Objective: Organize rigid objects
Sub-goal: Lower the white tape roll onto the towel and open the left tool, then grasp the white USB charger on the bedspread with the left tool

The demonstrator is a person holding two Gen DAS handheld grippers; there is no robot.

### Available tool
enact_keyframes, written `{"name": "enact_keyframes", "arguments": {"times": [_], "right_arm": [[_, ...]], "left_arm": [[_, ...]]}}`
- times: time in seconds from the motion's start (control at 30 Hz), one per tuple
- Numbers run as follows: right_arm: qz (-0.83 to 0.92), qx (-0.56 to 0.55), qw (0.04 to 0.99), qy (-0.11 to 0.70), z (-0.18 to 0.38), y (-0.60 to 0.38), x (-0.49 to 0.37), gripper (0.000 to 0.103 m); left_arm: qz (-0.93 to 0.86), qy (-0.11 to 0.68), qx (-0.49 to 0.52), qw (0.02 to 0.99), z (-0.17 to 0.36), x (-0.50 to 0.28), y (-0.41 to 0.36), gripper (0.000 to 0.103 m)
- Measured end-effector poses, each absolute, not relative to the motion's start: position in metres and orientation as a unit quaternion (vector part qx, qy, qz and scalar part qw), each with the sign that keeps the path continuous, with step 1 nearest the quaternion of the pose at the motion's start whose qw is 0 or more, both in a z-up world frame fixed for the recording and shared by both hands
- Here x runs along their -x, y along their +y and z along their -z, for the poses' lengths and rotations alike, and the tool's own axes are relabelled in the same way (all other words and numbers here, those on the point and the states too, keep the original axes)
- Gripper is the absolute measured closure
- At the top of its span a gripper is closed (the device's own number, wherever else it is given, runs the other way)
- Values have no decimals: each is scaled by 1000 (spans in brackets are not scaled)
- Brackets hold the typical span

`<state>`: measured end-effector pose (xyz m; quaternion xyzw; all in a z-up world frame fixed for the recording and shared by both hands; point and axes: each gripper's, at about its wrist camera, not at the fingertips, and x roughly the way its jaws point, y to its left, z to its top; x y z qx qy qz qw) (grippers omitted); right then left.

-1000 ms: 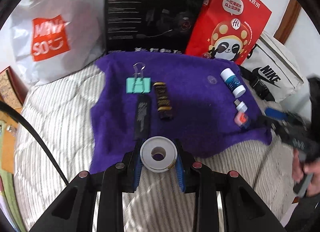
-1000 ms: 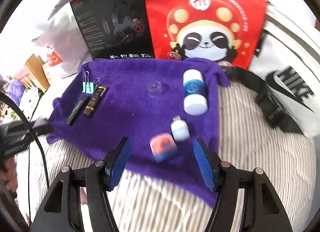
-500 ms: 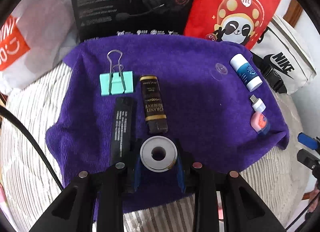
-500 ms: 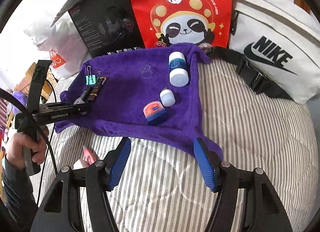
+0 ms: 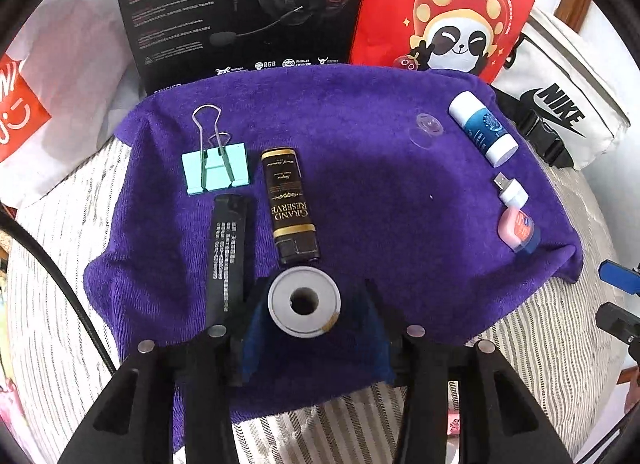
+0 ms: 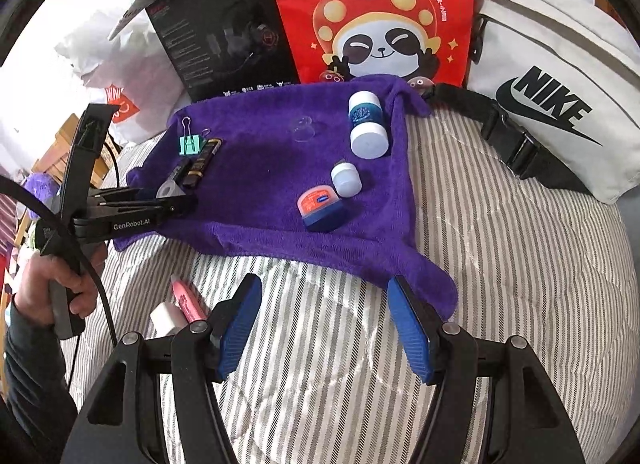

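A purple towel (image 5: 360,184) lies on a striped quilt. On its left lie a teal binder clip (image 5: 216,172), a black stick (image 5: 226,256) and a black-and-gold lighter (image 5: 290,204). A white tape roll (image 5: 304,301) sits on the towel just below the lighter, between the fingers of my left gripper (image 5: 310,320), whose jaws stand apart from it on the right. On the right lie a white-and-blue tube (image 5: 482,132), a small USB plug (image 5: 512,190) and a pink tin (image 5: 518,230). My right gripper (image 6: 324,324) is open and empty over the quilt, below the towel (image 6: 280,168).
A black headset box (image 5: 240,8), a red panda bag (image 5: 452,12) and a white Nike bag (image 5: 560,104) stand behind the towel. A pink tube (image 6: 186,300) and a white block (image 6: 164,318) lie on the quilt left of my right gripper.
My left gripper moved forward over the towel, set the tape roll down below the lighter and its jaws widened. My right gripper pulled back off the towel, over the quilt.
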<state>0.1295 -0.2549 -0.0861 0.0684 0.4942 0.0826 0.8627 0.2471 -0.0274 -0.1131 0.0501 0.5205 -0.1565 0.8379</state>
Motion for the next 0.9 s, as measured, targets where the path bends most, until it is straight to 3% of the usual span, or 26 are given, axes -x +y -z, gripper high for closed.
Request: {"name": "enact_keyframes", "arguments": {"times": [0.5,0.9], "right_arm": [[-80,-88,868,483,78,-271,-106,38],[-46,-77,876,473,70,-295,-80,38]], "left_arm": [[151,501,-42,851,72,-200,-13,59],[244,499,-60,830,93,-131,-44,44]]}}
